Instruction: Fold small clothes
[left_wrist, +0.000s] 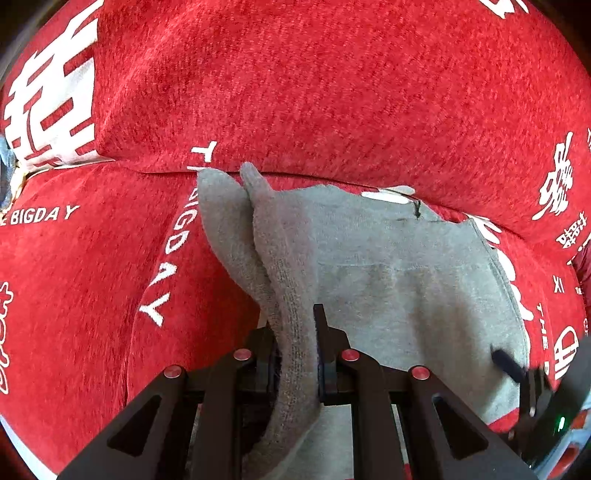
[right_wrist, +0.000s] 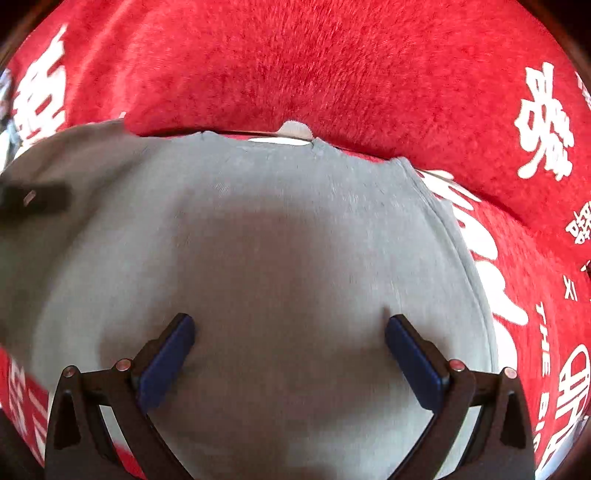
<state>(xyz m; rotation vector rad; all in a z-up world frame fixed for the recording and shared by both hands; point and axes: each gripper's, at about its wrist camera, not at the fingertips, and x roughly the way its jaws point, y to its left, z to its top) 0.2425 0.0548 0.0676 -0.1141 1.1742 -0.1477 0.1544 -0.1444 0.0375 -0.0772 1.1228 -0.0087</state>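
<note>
Red white-lettered sofa cover (left_wrist: 295, 92) under grey garment (left_wrist: 406, 277); left gripper (left_wrist: 295, 332) jaws pinch it, right gripper (right_wrist: 290, 332) jaws wide, seemingly empty.

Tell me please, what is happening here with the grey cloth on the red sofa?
A person is folding a small grey garment that lies on a red sofa cover printed with white lettering. The left tool is shut on a bunched edge of the garment. The right tool is open above the flat part of the cloth and holds nothing. The fold is not finished: most of the garment lies spread out.
</note>
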